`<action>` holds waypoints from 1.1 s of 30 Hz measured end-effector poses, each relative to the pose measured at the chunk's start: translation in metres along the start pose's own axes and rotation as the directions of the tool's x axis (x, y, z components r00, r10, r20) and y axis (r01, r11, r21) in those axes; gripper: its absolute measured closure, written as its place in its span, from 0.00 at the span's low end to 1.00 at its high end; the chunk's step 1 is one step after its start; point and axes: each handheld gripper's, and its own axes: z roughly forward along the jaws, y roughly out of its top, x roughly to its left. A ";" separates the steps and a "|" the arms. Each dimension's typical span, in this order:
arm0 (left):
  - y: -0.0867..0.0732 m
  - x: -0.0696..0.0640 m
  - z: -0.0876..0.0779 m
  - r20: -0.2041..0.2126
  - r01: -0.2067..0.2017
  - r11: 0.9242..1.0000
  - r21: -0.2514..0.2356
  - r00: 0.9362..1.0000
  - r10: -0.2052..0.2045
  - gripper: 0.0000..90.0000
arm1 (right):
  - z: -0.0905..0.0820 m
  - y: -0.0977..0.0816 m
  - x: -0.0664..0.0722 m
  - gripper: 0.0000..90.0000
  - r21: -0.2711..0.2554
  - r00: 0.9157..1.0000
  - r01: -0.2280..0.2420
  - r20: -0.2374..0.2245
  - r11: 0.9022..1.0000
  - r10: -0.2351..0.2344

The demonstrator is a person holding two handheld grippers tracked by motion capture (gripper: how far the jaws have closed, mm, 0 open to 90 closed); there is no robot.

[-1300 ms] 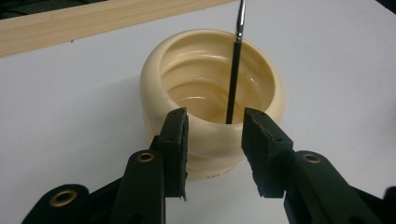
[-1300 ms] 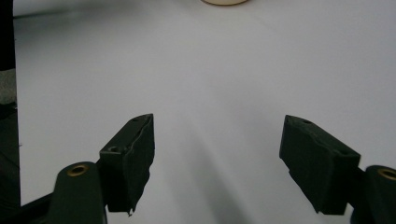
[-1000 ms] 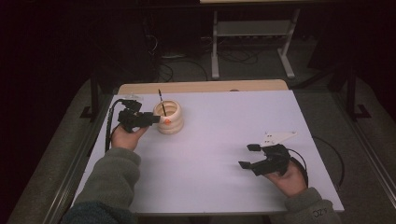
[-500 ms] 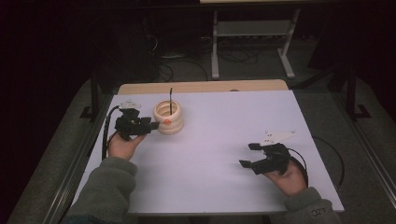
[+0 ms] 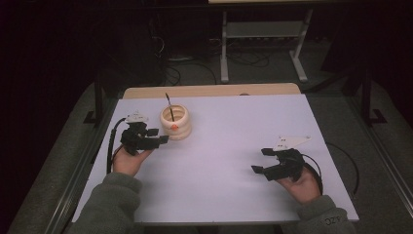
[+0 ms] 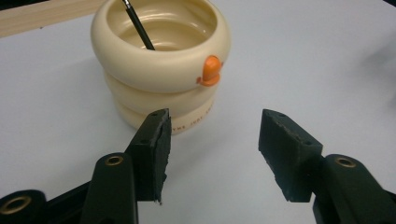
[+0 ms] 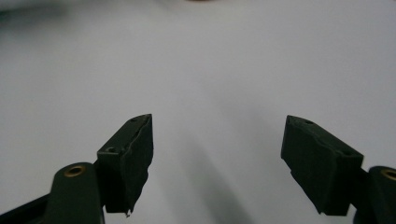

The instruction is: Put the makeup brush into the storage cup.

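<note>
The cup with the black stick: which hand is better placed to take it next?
Left. The left claw is open beside the cup; the right claw is far across the table.

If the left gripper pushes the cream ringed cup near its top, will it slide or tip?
The cream cup looks squat with a broad base, so it would probably slide. Its glossy surface may slip between pads. The thin black stick leaning inside would likely shift.
</note>
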 end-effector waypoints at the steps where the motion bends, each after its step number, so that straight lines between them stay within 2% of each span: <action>1: -0.001 -0.001 -0.001 0.007 -0.003 1.000 0.002 1.000 0.003 0.46 | 0.000 0.000 0.000 0.27 0.000 1.000 0.000 0.002 1.000 0.000; 5: -0.005 -0.004 -0.001 0.033 -0.010 1.000 0.017 0.999 0.010 0.40 | 0.000 0.000 -0.001 0.26 0.002 1.000 -0.006 0.009 1.000 0.006; 6: -0.006 -0.006 -0.001 0.032 -0.011 1.000 0.010 0.999 0.011 0.40 | 0.000 0.000 -0.001 0.26 0.005 1.000 -0.010 0.009 1.000 0.010; 7: -0.008 -0.006 -0.002 0.031 -0.029 0.999 0.014 0.999 0.028 0.39 | 0.001 0.000 -0.001 0.26 0.005 1.000 -0.008 0.010 1.000 0.008; 10: -0.012 -0.008 -0.003 0.041 -0.020 1.000 0.005 0.999 0.020 0.38 | 0.001 0.000 -0.001 0.26 0.006 1.000 -0.010 0.012 1.000 0.010; 11: -0.013 -0.008 -0.004 0.042 -0.032 0.999 0.015 0.999 0.031 0.37 | 0.001 0.000 -0.001 0.26 0.006 1.000 -0.009 0.013 1.000 0.009; 12: -0.014 -0.010 -0.003 0.043 -0.020 1.000 0.007 0.999 0.019 0.37 | 0.001 0.000 -0.001 0.26 0.007 1.000 -0.010 0.013 1.000 0.010; 13: -0.015 -0.010 -0.004 0.045 -0.029 1.000 0.007 0.999 0.029 0.36 | 0.001 0.000 -0.002 0.26 0.009 1.000 -0.008 0.013 1.000 0.008; 14: -0.016 -0.012 -0.004 0.048 -0.018 1.000 -0.003 0.999 0.018 0.36 | 0.001 0.000 -0.002 0.26 0.009 1.000 -0.008 0.013 1.000 0.008; 18: -0.020 -0.017 -0.007 0.053 -0.023 1.000 -0.009 0.998 0.023 0.35 | 0.002 0.000 -0.001 0.26 0.010 1.000 -0.010 0.017 1.000 0.010; 19: -0.021 -0.019 -0.007 0.054 -0.012 1.000 -0.022 0.998 0.013 0.34 | 0.002 -0.001 -0.002 0.26 0.009 1.000 -0.005 0.018 1.000 0.004; 21: -0.023 -0.021 -0.008 0.054 -0.026 1.000 -0.012 0.998 0.027 0.34 | 0.002 -0.001 -0.002 0.26 0.010 1.000 -0.006 0.019 1.000 0.006; 25: -0.028 -0.027 -0.008 0.062 -0.021 0.999 -0.028 0.998 0.022 0.33 | 0.002 -0.001 -0.001 0.26 0.008 1.000 -0.007 0.019 1.000 0.006; 26: -0.029 -0.028 -0.008 0.062 -0.030 0.999 -0.023 0.998 0.032 0.32 | 0.002 -0.001 -0.001 0.26 0.009 1.000 -0.005 0.021 1.000 0.005; 28: -0.032 -0.031 -0.008 0.065 -0.016 0.999 -0.041 0.998 0.019 0.32 | 0.002 -0.001 -0.001 0.26 0.009 1.000 -0.005 0.021 1.000 0.005; 33: -0.039 -0.038 -0.008 0.069 -0.019 0.999 -0.046 0.997 0.023 0.32 | 0.002 -0.001 -0.001 0.26 0.010 1.000 -0.007 0.023 1.000 0.006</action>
